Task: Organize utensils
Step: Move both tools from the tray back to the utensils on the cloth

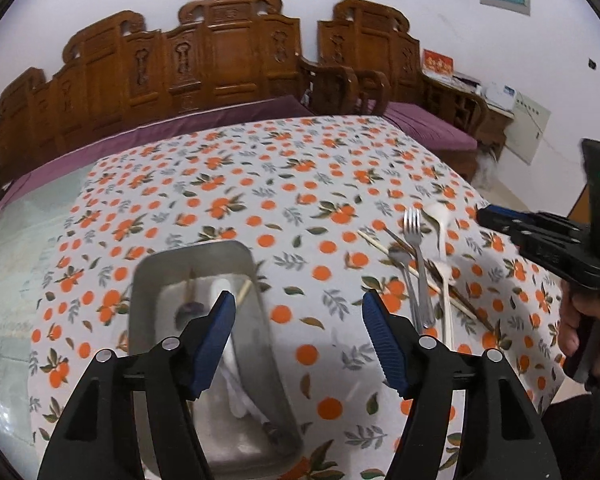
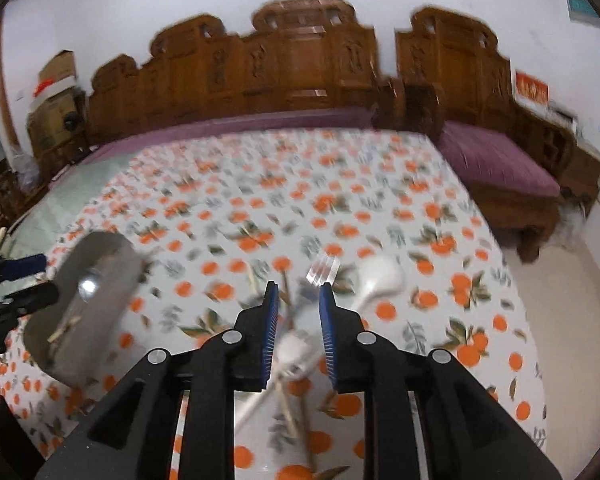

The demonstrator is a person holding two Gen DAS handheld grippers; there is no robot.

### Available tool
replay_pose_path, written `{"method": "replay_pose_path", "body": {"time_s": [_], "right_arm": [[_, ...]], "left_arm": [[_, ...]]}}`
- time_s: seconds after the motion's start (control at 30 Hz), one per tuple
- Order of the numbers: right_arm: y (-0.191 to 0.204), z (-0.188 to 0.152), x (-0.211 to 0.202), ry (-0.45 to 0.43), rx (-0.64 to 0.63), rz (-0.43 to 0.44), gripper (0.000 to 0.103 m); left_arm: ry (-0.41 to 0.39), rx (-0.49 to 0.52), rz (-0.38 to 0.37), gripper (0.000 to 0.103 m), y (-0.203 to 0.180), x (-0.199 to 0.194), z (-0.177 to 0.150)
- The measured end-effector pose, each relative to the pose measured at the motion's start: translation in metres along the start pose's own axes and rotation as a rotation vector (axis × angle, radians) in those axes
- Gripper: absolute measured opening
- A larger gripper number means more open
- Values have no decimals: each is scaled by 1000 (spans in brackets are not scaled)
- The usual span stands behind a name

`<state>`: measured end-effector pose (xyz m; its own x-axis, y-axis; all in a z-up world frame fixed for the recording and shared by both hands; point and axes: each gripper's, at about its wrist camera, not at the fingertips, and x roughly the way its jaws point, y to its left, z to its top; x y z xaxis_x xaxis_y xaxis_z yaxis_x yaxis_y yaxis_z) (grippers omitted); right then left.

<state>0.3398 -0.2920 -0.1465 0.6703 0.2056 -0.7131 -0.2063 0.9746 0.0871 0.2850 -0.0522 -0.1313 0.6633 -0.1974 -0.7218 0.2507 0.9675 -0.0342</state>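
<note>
A metal tray (image 1: 196, 252) lies on the orange-print tablecloth (image 1: 260, 184) and holds a white spoon (image 1: 230, 356), a chopstick (image 1: 244, 292) and a dark-handled piece. My left gripper (image 1: 298, 296) hangs open over the tray's right rim, with nothing between its pads. To the right lies a loose pile: a metal fork (image 1: 414, 224), white spoons (image 1: 440, 216), a metal spoon (image 1: 398, 258) and chopsticks (image 1: 374, 242). My right gripper (image 2: 298, 288) hovers above this pile with a narrow gap between its pads; they grip nothing. Below it I see the fork (image 2: 322, 270), a white spoon (image 2: 380, 276) and the blurred tray (image 2: 104, 264).
A carved wooden sofa (image 1: 220, 60) with purple cushions (image 1: 432, 128) runs behind the table. The cloth leaves bare glass tabletop (image 1: 28, 240) at the left. The table's right edge drops to the floor (image 2: 560, 300). A hand (image 1: 588, 320) holds the right gripper's handle.
</note>
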Motion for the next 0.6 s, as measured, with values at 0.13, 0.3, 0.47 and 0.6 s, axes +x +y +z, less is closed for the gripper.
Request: {"method": "replay_pose_path", "body": {"time_s": [0.13, 0.3, 0.47, 0.6], "right_arm": [[-13, -12, 24, 80, 45, 16, 23], [-5, -27, 42, 170, 60, 44, 23], [6, -36, 46, 204, 76, 96, 23], [12, -41, 52, 235, 72, 79, 24]], "left_arm": [[9, 5, -16, 63, -9, 6, -2], [16, 26, -25, 63, -23, 12, -6], [28, 42, -29, 63, -31, 16, -9], [36, 56, -26, 63, -35, 19, -11]]}}
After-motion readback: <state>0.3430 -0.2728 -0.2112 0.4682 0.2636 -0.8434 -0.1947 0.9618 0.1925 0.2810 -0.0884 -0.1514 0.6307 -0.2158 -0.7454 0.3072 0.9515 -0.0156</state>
